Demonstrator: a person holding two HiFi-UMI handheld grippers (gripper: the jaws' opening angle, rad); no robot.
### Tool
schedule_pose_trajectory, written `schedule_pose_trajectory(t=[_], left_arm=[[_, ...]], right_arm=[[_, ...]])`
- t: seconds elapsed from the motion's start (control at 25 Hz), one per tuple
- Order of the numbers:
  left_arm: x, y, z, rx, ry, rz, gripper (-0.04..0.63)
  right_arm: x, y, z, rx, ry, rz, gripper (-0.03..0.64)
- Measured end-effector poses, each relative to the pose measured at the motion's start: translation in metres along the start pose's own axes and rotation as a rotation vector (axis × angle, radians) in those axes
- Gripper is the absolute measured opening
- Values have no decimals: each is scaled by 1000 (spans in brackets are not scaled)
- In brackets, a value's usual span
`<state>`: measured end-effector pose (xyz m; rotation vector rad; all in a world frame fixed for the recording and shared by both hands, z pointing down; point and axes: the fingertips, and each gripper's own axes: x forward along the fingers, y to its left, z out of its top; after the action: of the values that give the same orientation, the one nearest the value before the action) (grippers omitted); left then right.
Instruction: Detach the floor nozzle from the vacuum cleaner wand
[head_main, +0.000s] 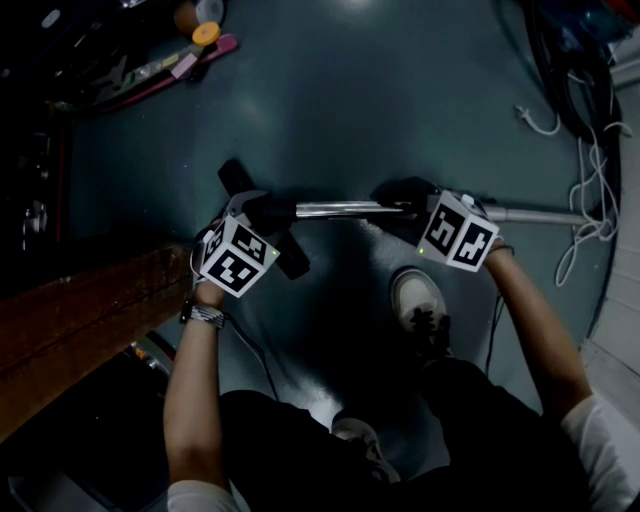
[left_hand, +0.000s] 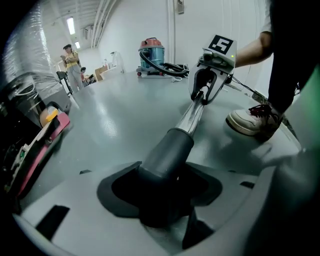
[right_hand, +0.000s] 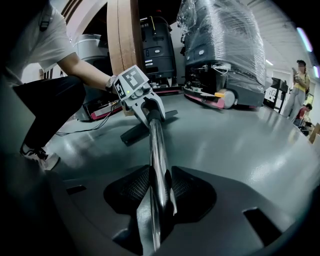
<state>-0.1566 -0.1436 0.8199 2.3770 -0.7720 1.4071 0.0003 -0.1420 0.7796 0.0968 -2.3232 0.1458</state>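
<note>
Left of the wand (head_main: 350, 209), the floor nozzle (head_main: 292, 262) lies mostly hidden beneath the left gripper (head_main: 260, 207) and its marker cube (head_main: 235, 258). Beyond the right gripper (head_main: 408, 206), the wand's far end fades among cables (head_main: 598, 230), possibly ending unseen there.

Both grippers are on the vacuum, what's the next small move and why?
Probably pull them apart along the wand: the left gripper clamps the neck of the floor nozzle, the right gripper clamps the wand, and the joint is not yet apart.

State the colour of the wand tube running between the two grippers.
Shiny silver metal; the wand shows best in the right gripper view.
</note>
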Motion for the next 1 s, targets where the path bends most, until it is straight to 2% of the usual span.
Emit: schedule_pose_trajectory(t=[0.2,0.4,0.52,0.72,0.84,1.0], left_arm=[[-1,-2,1,-12,-29,-17,230],[-5,-1,1,83,-3,36,230],[-5,-1,2,101,-9,51,230],[-5,-3,-2,51,-19,2,229],[-7,-4,0,-2,-62,-36,227],[-9,-6,3,-30,-99,-61,225]], right_arm=[[-1,1,1,-3,-1,-3,150],[2,3,-1,-4,6,0,150],[2,3,-2,-3,6,4,150],[1,4,-1,-6,-2,9,150],[-2,4,1,-8,-8,10,150],[-2,6,0,-7,-6,11,149]])
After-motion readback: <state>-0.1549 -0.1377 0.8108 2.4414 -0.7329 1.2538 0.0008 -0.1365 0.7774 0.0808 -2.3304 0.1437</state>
